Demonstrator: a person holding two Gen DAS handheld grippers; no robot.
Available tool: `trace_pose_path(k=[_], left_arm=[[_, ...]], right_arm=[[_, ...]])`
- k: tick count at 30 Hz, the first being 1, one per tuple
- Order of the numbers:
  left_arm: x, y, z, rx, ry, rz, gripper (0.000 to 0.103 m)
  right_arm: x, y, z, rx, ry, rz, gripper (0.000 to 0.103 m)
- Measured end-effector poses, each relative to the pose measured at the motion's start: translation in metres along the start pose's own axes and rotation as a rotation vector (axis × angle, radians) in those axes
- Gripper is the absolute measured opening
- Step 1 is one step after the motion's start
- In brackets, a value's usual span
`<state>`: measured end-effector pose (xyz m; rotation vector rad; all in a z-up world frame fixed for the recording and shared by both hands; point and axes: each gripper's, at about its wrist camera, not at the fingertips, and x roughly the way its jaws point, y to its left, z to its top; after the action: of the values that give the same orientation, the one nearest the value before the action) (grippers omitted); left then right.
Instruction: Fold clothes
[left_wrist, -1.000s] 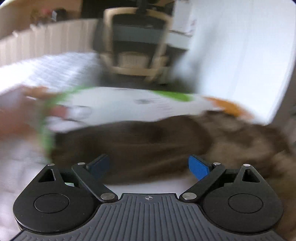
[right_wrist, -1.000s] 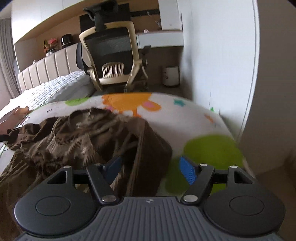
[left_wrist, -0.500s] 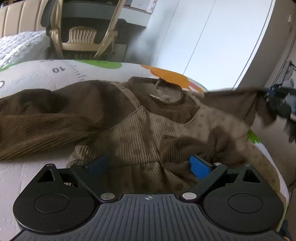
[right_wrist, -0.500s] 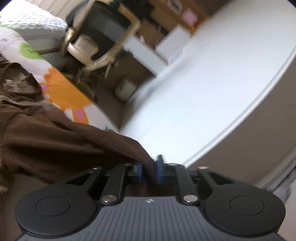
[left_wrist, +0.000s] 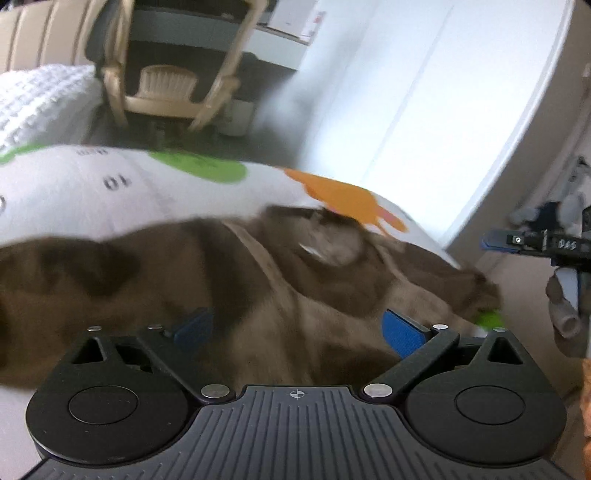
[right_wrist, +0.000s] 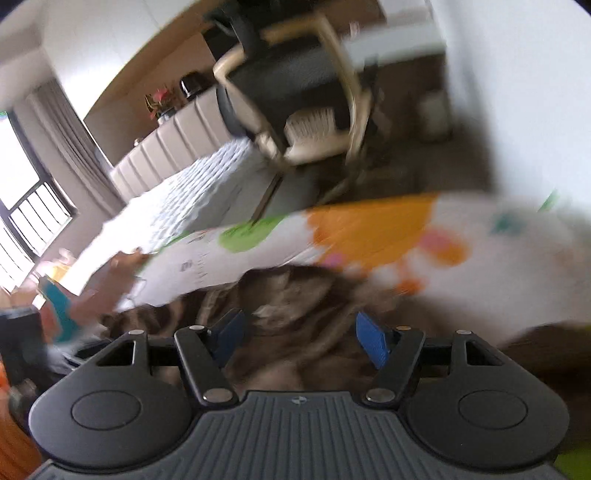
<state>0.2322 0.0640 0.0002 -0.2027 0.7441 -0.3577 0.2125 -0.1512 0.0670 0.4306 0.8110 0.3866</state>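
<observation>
step in hand: spreading brown garment (left_wrist: 258, 295) flat on printed mat (left_wrist: 110, 184), not yet folded. left gripper (left_wrist: 295, 328) jaws opening wide, empty, over the cloth. right gripper (right_wrist: 299, 332) jaws opening, nothing pinched. next move likely needs a sleeve or hem grip.

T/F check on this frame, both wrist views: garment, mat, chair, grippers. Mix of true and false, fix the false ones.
1. The brown corduroy garment lies on a white play mat with orange and green shapes. True.
2. The left gripper is clamped on the garment. False: its jaws are opening and its pads press on nothing.
3. A beige-framed office chair stands beyond the mat. True.
4. The right gripper holds a sleeve. False: its jaws are opening, with no cloth pinched.
</observation>
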Motion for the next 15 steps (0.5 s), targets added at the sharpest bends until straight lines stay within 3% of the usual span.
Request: trace_pose_path(k=[3,6,9,13,15], left_arm=[[0.009,0.019,0.005,-0.050,0.011,0.050,0.101],[0.012,0.039,0.003,-0.071,0.010,0.100,0.101],[0.010,0.064,0.003,-0.094,-0.005,0.184,0.101],[0.000,0.103,-0.001,-0.127,-0.039,0.320,0.101],[-0.007,0.115,-0.004,-0.113,-0.053,0.376,0.101]], right_arm=[[0.048,-0.021,0.001,0.145,0.115,-0.023,0.068],[0.074,-0.029,0.008,0.212,0.137,0.041,0.070],[0.098,-0.014,0.031,0.161,0.088,0.075,0.070],[0.112,0.006,0.058,0.017,-0.100,0.010,0.068],[0.121,0.003,0.062,0.019,-0.080,-0.013,0.069]])
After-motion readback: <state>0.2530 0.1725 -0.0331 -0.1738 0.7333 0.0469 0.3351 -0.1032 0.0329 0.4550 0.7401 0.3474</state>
